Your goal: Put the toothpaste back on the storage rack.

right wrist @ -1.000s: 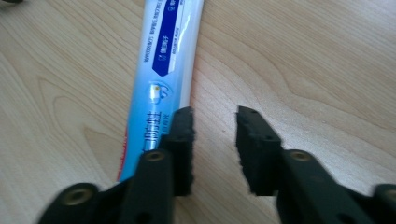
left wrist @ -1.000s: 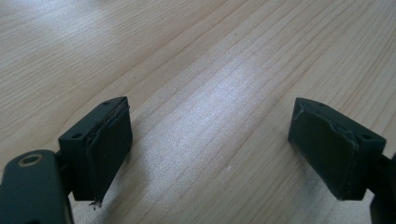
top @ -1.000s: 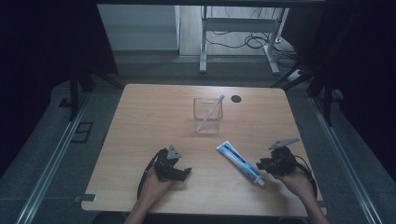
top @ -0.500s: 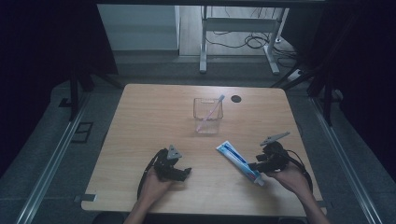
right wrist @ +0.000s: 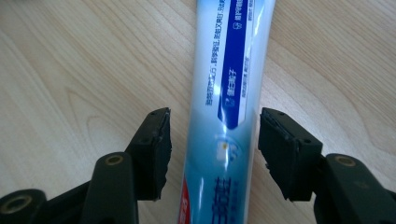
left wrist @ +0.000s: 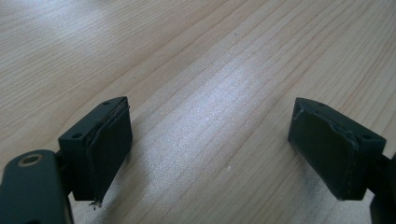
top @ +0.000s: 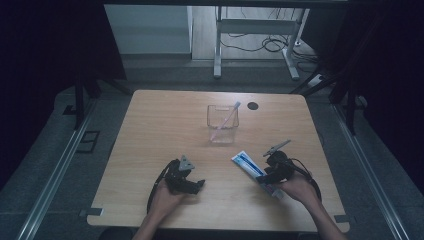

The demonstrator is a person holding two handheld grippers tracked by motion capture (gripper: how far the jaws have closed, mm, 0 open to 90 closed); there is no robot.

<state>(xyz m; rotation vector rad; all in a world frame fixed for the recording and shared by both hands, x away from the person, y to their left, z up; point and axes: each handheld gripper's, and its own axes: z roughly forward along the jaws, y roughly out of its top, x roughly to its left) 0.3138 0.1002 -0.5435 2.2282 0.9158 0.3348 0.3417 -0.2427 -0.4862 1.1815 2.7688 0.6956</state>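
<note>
One toothpaste tube (top: 255, 171), one clear cup (top: 223, 124) with a single toothbrush (top: 226, 120) leaning in it, and two hand-held grippers share a light wooden table (top: 165, 125). A small dark disc (top: 252, 106) sits in the tabletop beyond the cup.

The right gripper (top: 267, 176) is down at the near end of the tube, its jaws standing either side of it. In the right gripper view the tube (right wrist: 224, 116) runs straight up the gap between the two black pads (right wrist: 156, 149), with a sliver of bare wood showing on each side; the pads do not press on it. These jaws have just been opening to a middling width, with the tube between them.

The left gripper (top: 192, 184), held low over the near part of the table, is well apart from the tube, off to the tube's left. In the left gripper view its pads (left wrist: 109, 149) stand wide, with nothing but wood grain between them.

The cup stands ahead of both grippers, roughly between their lines of reach, well clear of each. Bare wood lies all around the left gripper and between the two tools. The right hand (top: 297, 187) works near the table's near-right corner, with the right edge and the near edge close by; the left hand (top: 165, 200) sits just inside the near edge.
</note>
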